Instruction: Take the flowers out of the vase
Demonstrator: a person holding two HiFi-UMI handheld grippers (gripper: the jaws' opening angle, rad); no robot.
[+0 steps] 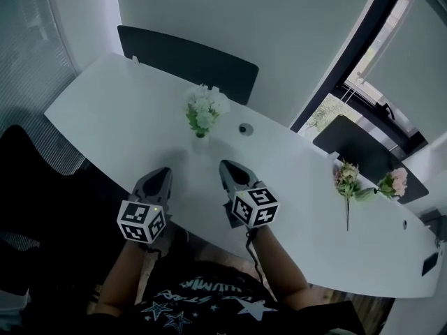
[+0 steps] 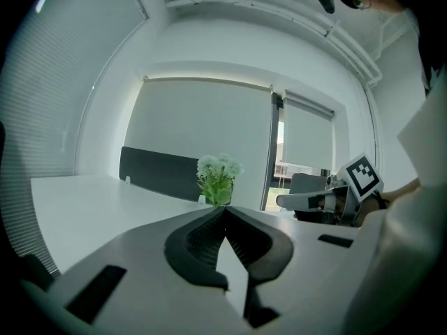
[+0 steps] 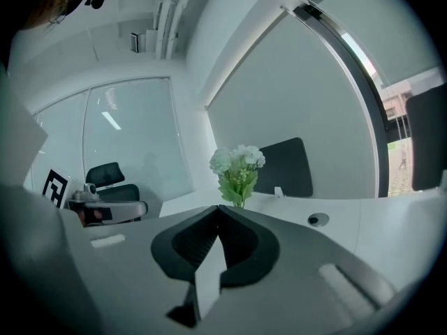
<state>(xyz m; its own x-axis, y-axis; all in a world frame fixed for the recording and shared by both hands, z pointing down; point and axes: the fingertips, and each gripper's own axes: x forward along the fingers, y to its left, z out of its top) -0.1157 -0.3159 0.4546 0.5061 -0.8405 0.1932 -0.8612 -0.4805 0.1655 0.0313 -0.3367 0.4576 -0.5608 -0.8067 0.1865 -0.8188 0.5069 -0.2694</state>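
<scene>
A bunch of white flowers with green leaves (image 1: 204,110) stands upright in a small clear vase (image 1: 201,142) near the middle of the white table (image 1: 126,110). The same flowers (image 2: 218,176) show straight ahead in the left gripper view, and the flowers (image 3: 237,172) also show ahead in the right gripper view. My left gripper (image 1: 163,174) is shut and empty, short of the vase on its near left. My right gripper (image 1: 226,166) is shut and empty too, just right of the vase. Two pink flower stems (image 1: 347,184) (image 1: 392,183) lie flat on the table far to the right.
A round cable grommet (image 1: 245,128) sits in the table behind the vase. Dark chair backs (image 1: 187,60) (image 1: 363,149) stand along the far edge. A black chair (image 1: 28,187) is at my left, and windows with blinds (image 1: 391,54) are at the back right.
</scene>
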